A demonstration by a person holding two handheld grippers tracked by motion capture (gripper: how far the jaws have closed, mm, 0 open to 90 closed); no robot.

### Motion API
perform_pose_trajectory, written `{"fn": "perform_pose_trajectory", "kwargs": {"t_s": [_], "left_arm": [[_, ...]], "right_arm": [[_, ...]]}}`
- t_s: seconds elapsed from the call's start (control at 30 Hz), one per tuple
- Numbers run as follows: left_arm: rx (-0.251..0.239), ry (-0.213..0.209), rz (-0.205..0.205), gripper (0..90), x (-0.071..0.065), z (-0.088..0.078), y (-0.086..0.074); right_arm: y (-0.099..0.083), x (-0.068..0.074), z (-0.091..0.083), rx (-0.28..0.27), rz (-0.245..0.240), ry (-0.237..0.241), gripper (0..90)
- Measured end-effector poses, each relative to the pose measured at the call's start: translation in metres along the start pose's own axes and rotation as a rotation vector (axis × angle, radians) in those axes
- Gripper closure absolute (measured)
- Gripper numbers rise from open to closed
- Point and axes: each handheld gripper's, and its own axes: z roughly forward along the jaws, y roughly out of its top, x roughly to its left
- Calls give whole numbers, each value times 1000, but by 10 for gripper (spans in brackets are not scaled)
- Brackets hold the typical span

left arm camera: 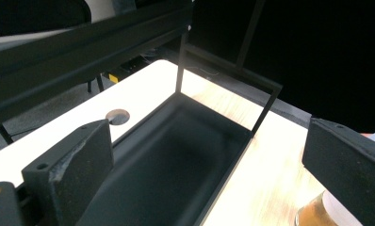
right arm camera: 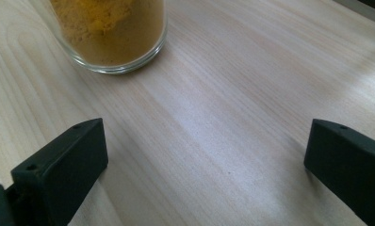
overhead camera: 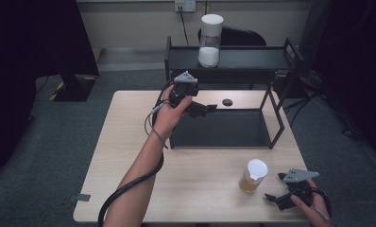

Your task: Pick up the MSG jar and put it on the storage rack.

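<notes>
A glass jar of white powder [overhead camera: 209,41] with a white lid stands on the top shelf of a black two-tier rack [overhead camera: 233,59]. A second jar, of orange-yellow powder [overhead camera: 253,176] under a white lid, stands on the wooden table [overhead camera: 129,142] near the front right. My left gripper [overhead camera: 206,109] hovers open at the left end of the rack's lower tray [left arm camera: 176,155], nothing between its jaws [left arm camera: 209,160]. My right gripper [overhead camera: 275,187] rests low just right of the orange jar [right arm camera: 112,33], jaws spread wide and empty [right arm camera: 204,165].
A round cable hole [overhead camera: 227,101] sits in the table behind the lower tray. The rack's thin black uprights [overhead camera: 277,113] frame the tray on its right side. A dark monitor stand [overhead camera: 72,85] is on the floor at the left. Cables trail from both grippers.
</notes>
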Motion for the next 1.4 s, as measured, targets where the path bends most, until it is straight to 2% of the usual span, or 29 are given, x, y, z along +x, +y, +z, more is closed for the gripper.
{"fn": "perform_pose_trajectory", "kwargs": {"t_s": [0.33, 0.9, 1.4], "left_arm": [[5, -6, -16, 20, 2, 6, -23], [23, -29, 2, 20, -1, 14, -57], [51, -36, -10, 21, -2, 20, -91]], "right_arm": [[0, 0, 0, 1, 0, 0, 0], [0, 1, 0, 0, 1, -3, 0], [0, 1, 0, 0, 1, -3, 0]]}}
